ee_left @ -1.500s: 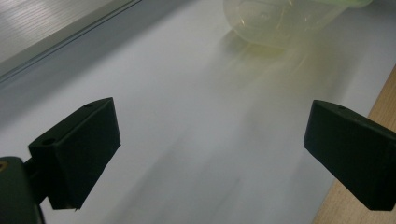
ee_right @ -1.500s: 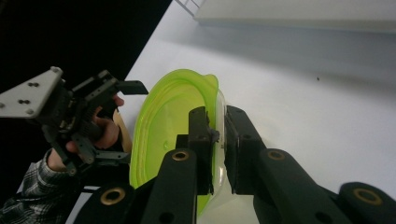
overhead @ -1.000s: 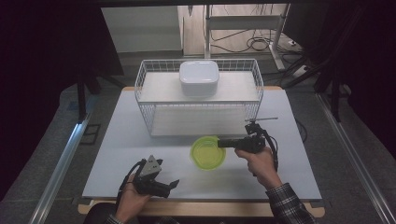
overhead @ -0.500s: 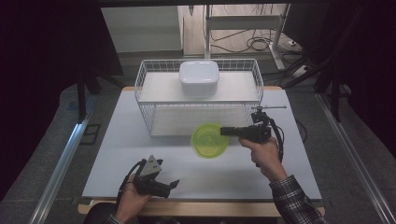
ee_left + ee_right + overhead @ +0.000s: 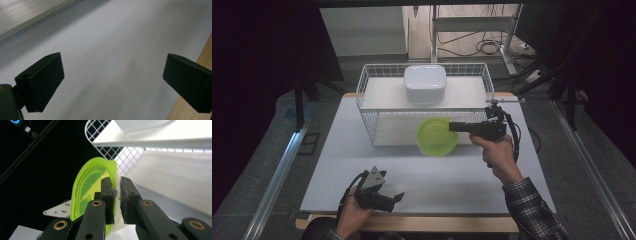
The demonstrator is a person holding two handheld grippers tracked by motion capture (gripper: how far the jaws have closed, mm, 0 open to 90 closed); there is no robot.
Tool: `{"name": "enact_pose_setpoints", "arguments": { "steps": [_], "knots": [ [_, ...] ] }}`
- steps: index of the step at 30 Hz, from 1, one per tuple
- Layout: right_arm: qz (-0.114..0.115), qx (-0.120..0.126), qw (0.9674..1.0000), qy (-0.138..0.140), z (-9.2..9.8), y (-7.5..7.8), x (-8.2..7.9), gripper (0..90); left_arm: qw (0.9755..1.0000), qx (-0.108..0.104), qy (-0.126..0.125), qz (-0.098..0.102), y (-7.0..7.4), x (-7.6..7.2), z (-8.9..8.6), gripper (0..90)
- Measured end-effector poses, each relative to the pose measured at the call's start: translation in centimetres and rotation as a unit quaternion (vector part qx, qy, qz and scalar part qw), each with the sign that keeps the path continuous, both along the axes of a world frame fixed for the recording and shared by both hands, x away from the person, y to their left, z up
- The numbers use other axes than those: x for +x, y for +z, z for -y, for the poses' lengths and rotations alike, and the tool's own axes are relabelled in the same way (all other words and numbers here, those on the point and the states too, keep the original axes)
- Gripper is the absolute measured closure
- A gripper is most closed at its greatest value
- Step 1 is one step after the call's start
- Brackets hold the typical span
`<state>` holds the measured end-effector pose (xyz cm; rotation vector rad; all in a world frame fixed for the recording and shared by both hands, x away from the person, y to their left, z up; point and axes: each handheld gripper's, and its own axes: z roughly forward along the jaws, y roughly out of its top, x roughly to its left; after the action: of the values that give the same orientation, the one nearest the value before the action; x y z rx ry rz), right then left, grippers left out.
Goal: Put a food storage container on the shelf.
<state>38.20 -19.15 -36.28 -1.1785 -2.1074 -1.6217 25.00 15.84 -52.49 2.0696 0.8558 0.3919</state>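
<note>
My right gripper (image 5: 453,127) has its jaws pinched on the rim of the green bowl (image 5: 436,136), one jaw inside the bowl and one outside, as I see it in the right gripper view, where the right gripper (image 5: 116,195) clamps the thin wall of the bowl (image 5: 87,185) between its pads. From above, the gripper lies level and points to the left of the picture, and the bowl hangs off its tip, so the bowl sits just beyond the jaws on the side away from my hand. The bowl is held off the white table (image 5: 332,150), in front of the lower shelf of the wire rack (image 5: 367,100) and overlapping its front edge in the high view; I cannot tell whether it touches the wire.

The bowl is a bright, see-through yellow-green, round, shallow, with a thin lip that flares out at the top. From above I look into its open side; in the right gripper view it stands on edge, because that camera is rolled with my hand.

On the top shelf of the rack sits a white square container (image 5: 425,82) with rounded corners, well apart from the bowl.

My left gripper (image 5: 396,199) rests near the front edge of the table, far from the bowl. In the left gripper view its jaws stand wide apart with nothing but bare table (image 5: 112,50) between them.
</note>
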Motion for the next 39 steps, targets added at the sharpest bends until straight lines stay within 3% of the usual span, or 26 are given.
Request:
{"name": "enact_pose_setpoints", "arguments": {
  "steps": [12, 39],
  "knots": [
    [0.016, 0.013, 0.9998, -0.008, -0.3, 3.0, 0.9, 82.3, 1.0, 0.002, -0.002, 0.0, 0.0, 0.0, 0.0, 3.1],
    [0.037, 0.029, 0.9985, -0.03, -2.3, 7.7, 3.3, 82.3, 1.0, -0.001, -0.001, -0.002, 0.0, 0.0, 0.0, 3.0]
  ]
}}
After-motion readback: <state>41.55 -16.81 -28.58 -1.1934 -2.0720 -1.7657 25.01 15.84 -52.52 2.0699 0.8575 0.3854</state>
